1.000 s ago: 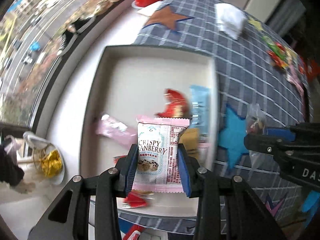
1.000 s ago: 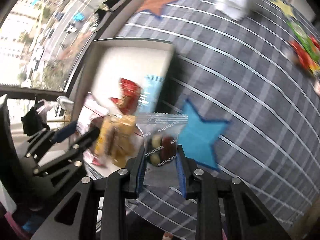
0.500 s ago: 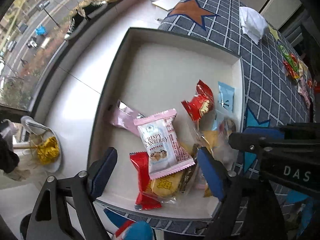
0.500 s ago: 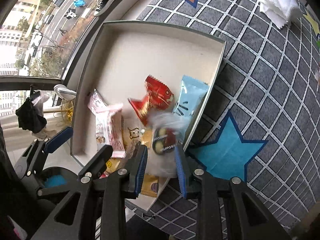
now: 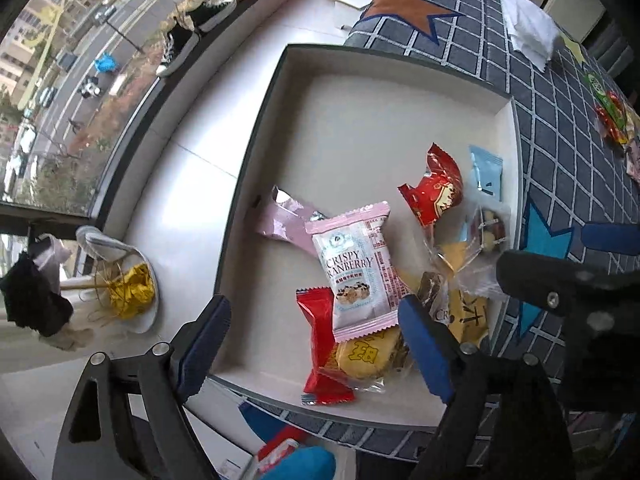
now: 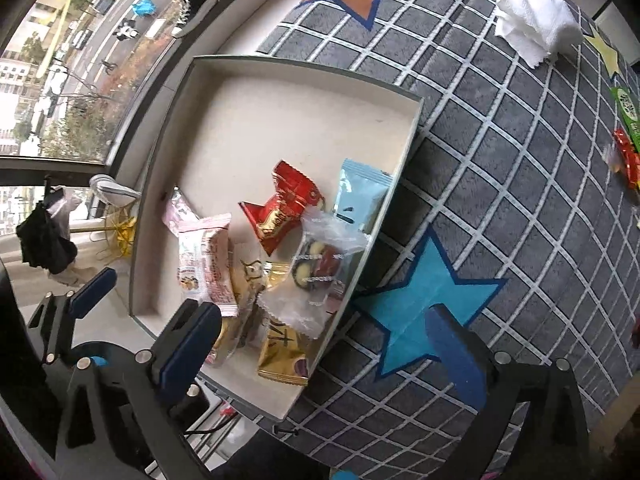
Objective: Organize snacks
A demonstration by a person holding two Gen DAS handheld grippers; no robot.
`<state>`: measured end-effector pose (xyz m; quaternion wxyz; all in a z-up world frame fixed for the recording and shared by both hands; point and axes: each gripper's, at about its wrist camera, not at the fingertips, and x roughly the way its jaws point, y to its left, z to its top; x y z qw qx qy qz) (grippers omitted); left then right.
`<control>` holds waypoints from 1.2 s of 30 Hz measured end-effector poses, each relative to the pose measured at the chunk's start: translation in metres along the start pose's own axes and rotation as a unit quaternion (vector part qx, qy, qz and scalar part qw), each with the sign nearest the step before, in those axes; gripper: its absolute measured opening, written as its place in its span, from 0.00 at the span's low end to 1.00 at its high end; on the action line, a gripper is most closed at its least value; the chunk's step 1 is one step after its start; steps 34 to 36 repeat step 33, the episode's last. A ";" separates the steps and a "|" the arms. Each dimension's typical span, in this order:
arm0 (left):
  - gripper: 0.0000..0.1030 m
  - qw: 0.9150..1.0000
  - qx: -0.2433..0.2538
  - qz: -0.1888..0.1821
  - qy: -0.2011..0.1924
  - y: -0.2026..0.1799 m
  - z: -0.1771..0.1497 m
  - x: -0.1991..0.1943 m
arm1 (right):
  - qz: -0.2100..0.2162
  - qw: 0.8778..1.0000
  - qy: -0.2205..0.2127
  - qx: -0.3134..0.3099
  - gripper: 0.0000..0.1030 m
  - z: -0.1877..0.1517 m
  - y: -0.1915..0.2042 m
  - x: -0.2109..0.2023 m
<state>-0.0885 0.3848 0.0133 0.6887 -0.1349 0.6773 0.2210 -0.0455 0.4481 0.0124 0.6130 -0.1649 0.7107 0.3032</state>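
Both grippers are hanging over the near end of a shallow white box that sits on a grey checked rug with star shapes on it – the box is right by the window, and the snacks are all bunched up in its near right corner

Left gripper: fingers spread wide and opening a touch more, nothing gripped. The pink cranberry packet lies flat in the box between and just past the fingers, not touching either pad. It rests on a red packet and a yellow biscuit pack, with a pale pink wrapper poking out on its far left side

Right gripper: fingers opening, about as wide as they go, holding nothing. A clear bag of round sweets lies on the pile against the box's right wall, between the pads but free of them. Just past it there's a red twisted wrapper and a light blue packet leaning on the same wall; a gold packet sits nearer, under the clear bag

Farther off on the rug – a crumpled white tissue and a few more snacks at the far right, well apart from the box
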 end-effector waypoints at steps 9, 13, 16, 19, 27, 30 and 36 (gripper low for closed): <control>0.85 1.000 0.013 0.014 -0.002 -0.011 0.003 -0.005 | 0.012 1.000 0.007 -0.002 1.00 -0.005 -0.005 -0.005; 0.85 1.000 0.019 0.018 -0.002 -0.018 0.002 -0.008 | 0.019 1.000 0.006 -0.001 1.00 -0.009 -0.006 -0.007; 0.85 0.999 0.022 0.023 -0.003 -0.022 0.001 -0.011 | 0.022 1.000 0.007 0.000 1.00 -0.011 -0.008 -0.008; 0.85 0.999 0.024 0.027 -0.004 -0.027 0.000 -0.014 | 0.022 1.000 0.005 0.000 1.00 -0.013 -0.009 -0.010; 0.85 0.999 0.033 0.035 -0.012 -0.034 -0.001 -0.023 | 0.024 1.000 -0.001 -0.002 1.00 -0.017 -0.012 -0.015; 0.85 0.998 0.033 0.040 -0.018 -0.038 -0.002 -0.026 | 0.026 1.000 -0.004 -0.001 1.00 -0.018 -0.015 -0.017; 0.85 0.997 0.042 0.053 -0.035 -0.042 -0.004 -0.032 | 0.031 0.999 -0.008 0.004 1.00 -0.019 -0.019 -0.019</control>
